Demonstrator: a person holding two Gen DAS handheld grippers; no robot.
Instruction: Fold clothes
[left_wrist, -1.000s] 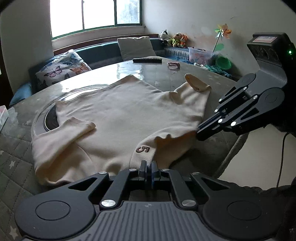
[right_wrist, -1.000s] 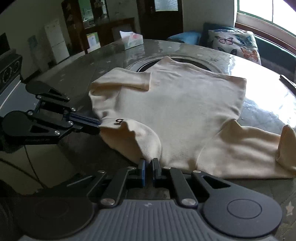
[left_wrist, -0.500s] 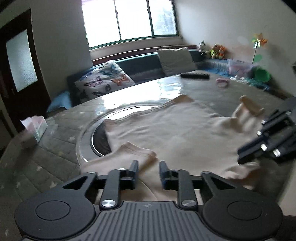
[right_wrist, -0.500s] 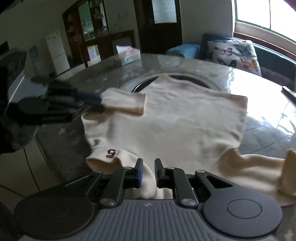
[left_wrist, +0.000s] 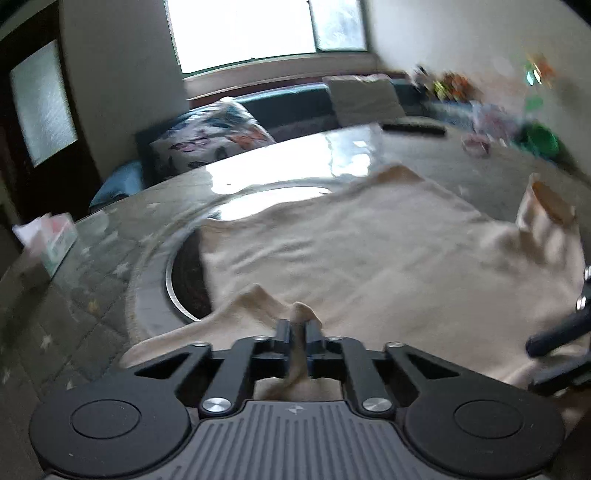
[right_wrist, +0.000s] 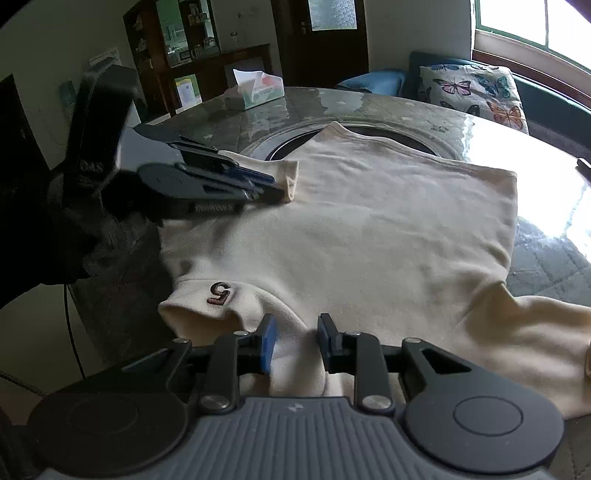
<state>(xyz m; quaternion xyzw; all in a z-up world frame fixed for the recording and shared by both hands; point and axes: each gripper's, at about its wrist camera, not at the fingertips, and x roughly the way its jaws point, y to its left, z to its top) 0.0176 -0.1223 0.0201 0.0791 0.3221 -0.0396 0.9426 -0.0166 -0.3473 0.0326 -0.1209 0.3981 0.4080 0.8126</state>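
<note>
A cream sweatshirt (right_wrist: 369, 236) is lying spread flat on the round glass tabletop (right_wrist: 546, 177), partly over the dark recessed centre (left_wrist: 188, 280), ready for folding. The left claw (left_wrist: 298, 332) is clenching a ridge of fabric at the folded-in sleeve cuff (right_wrist: 288, 177), probably so that the sleeve can be carried across the body. It is reaching in low from the near edge, angled down toward the cloth. The right claw (right_wrist: 295, 338) is opening, its blue pads straddling a hump of fabric just beside the embroidered "5" (right_wrist: 219, 293) without pressing it; this looks like a release at the neckline. It too is tilting downward, just above the near hem. The other sleeve (right_wrist: 535, 332) is trailing off to the right.
</note>
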